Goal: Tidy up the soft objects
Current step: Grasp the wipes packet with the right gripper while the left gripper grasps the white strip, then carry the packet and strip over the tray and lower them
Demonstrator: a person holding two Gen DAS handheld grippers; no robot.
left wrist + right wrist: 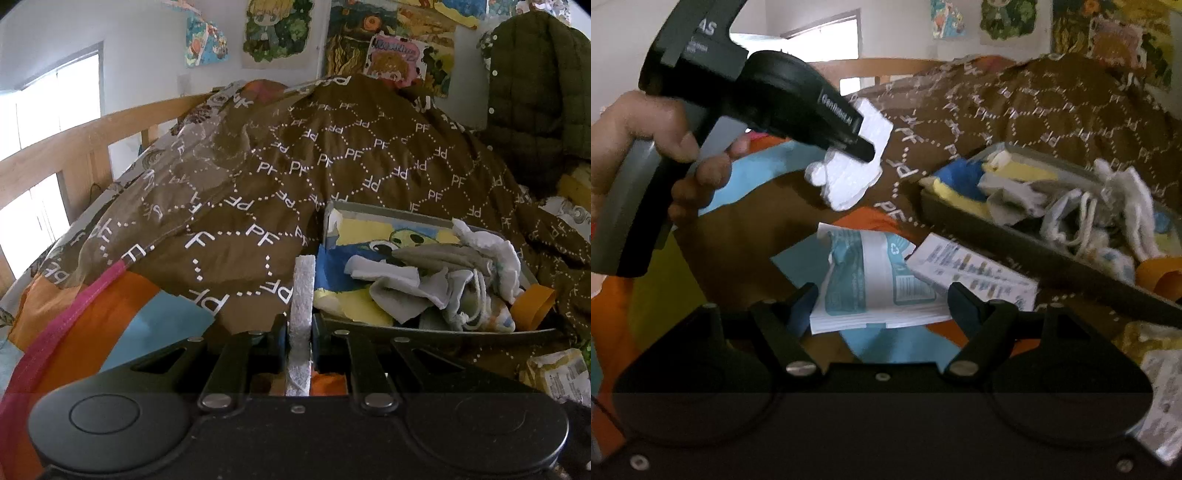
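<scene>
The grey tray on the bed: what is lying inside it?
The grey tray holds a pile of white and grey cloths and an orange strip, on a yellow and blue drawing. What lies under the pile is covered.

Tray (436, 330) was nearly full: heap of cloths (439, 277) piled toward its right end, orange strip (533, 302) at the right corner. Only bare floor was the left part, reachable over the low near wall. Brown quilt (332, 155) rose as a mound right behind and left of the tray, blocking approach from the back. Green jacket (535, 92) closed off the far right. In front of the tray, a white-teal packet (879, 284) and a printed leaflet (975, 273) lay on the bedspread (897, 343), leaflet touching the tray wall. Left gripper (866, 149) with its white pad (853, 173) hung above the quilt left of the tray, air under it clear.
</scene>
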